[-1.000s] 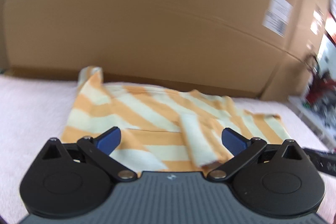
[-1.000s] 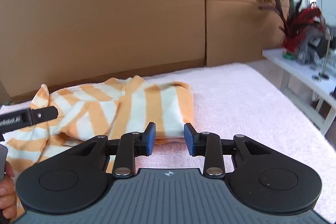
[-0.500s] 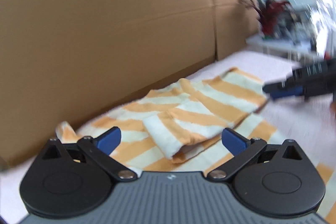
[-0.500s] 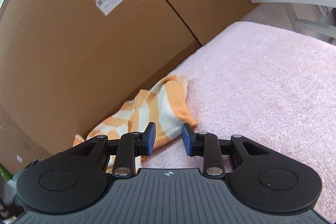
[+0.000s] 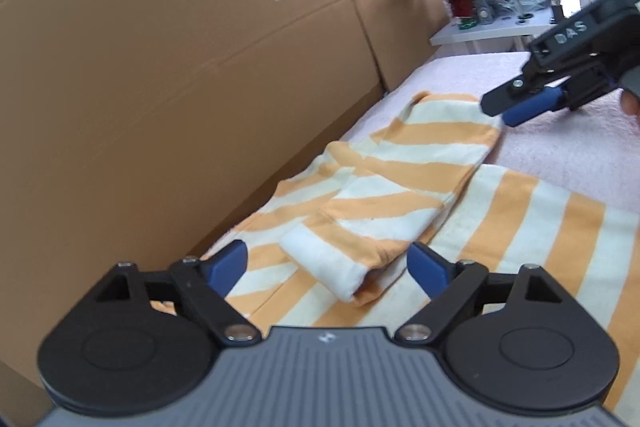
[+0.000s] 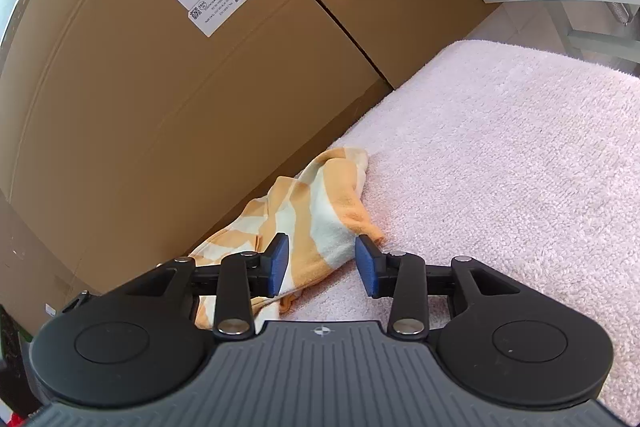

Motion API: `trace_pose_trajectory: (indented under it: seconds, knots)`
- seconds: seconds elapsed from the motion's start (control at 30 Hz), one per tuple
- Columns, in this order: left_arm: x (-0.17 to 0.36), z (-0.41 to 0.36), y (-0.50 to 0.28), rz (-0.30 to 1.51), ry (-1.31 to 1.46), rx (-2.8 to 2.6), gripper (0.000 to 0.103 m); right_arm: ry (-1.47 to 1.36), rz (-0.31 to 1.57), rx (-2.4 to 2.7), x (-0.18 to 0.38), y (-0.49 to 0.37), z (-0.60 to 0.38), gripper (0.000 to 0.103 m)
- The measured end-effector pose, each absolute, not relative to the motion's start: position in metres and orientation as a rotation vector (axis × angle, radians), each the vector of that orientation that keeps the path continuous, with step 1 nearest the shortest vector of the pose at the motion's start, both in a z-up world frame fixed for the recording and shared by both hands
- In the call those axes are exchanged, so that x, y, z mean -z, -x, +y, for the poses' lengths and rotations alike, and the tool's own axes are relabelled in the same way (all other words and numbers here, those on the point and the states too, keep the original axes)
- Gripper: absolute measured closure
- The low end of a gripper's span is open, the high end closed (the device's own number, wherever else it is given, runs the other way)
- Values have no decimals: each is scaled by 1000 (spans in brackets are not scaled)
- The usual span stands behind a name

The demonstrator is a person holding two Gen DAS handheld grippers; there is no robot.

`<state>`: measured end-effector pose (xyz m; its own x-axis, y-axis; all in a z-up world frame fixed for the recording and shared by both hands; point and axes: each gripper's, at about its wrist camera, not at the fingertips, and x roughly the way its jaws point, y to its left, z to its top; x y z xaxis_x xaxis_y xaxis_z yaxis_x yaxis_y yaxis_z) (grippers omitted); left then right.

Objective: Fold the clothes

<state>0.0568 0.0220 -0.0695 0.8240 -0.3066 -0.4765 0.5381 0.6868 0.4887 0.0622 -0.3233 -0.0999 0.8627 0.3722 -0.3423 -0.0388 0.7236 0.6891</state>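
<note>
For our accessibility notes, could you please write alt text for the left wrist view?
An orange-and-white striped garment lies crumpled on a pink towel beside cardboard boxes. The left gripper frames a sleeve cuff without touching it, jaws closing. The right gripper hovers at the garment's far corner.

Both wrist views look low, close over the striped garment [image 5: 400,179].
</note>
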Motion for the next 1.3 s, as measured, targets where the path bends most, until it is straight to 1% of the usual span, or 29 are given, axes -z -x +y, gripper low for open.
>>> trace_pose_trajectory:
  seconds: [0.07, 0.13, 0.2, 0.37, 0.43, 0.6, 0.77, 0.83, 0.97, 1.2, 1.3]
  knots:
    - [69, 20, -59, 372, -692, 486, 15, -736, 488, -239, 100, -63, -324, 63]
    - [71, 17, -63, 370, -740, 473, 20, -738, 488, -241, 101, -62, -325, 63]
    - [72, 16, -65, 374, -790, 469, 21, -741, 486, -242, 101, -60, -327, 62]
    - [72, 14, -68, 362, -882, 486, 19, -747, 486, -242, 102, -60, -328, 62]
    - [73, 12, -69, 355, -908, 484, 15, -747, 486, -242, 102, -60, -328, 62]
    - [75, 12, -64, 360, -944, 545, 13, -728, 482, -241, 101, -60, -327, 62]
    - [78, 12, -65, 368, -964, 534, 12, -682, 467, -256, 95, -56, -322, 61]
    - [75, 12, -70, 380, -940, 523, 13, -657, 443, -278, 92, -53, -319, 63]
    - [70, 15, -76, 384, -907, 516, 13, -654, 439, -309, 91, -53, -319, 63]
    - [76, 11, -74, 354, -995, 502, 13, -662, 450, -305, 92, -55, -319, 62]
    - [76, 11, -67, 332, -1044, 519, 11, -662, 449, -305, 92, -55, -319, 62]
